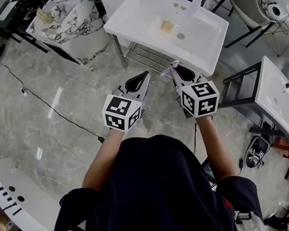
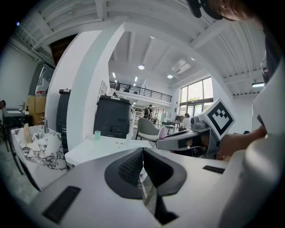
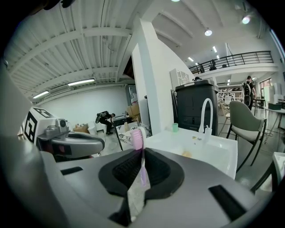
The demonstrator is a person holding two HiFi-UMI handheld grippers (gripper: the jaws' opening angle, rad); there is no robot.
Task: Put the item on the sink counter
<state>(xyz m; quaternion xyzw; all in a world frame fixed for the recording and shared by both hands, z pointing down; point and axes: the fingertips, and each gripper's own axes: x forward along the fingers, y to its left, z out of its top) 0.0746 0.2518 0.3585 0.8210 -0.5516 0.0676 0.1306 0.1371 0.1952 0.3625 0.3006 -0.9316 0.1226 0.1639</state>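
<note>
I am pinching a pink toothbrush [image 3: 137,138] in my right gripper [image 3: 141,151], its jaws pressing on the handle while the bristled head is sticking up past their tips. My left gripper [image 2: 142,152] is riding just beside it, jaws pressed together with nothing between them. Straight ahead of both pairs of jaws the white sink counter [image 1: 136,17] is standing, its near edge just beyond the tips, with a metal rack [image 1: 150,58] under it and a strip of marble floor [image 1: 80,110] between. On the counter a green cup [image 3: 175,127] is sitting at the far-left corner, a white faucet [image 3: 205,111] is arching at the far right, and a small yellowish thing [image 1: 167,26] is lying in the basin. A grey chair [image 3: 245,122] is standing off to the right of the jaws, and a veined marble basin [image 2: 40,147] off to the left. Only the head view is showing the rack and a black cable [image 1: 52,106] trailing over the floor; only the right gripper view is showing the toothbrush clearly, since from above it is just a pink speck at the tips.
</note>
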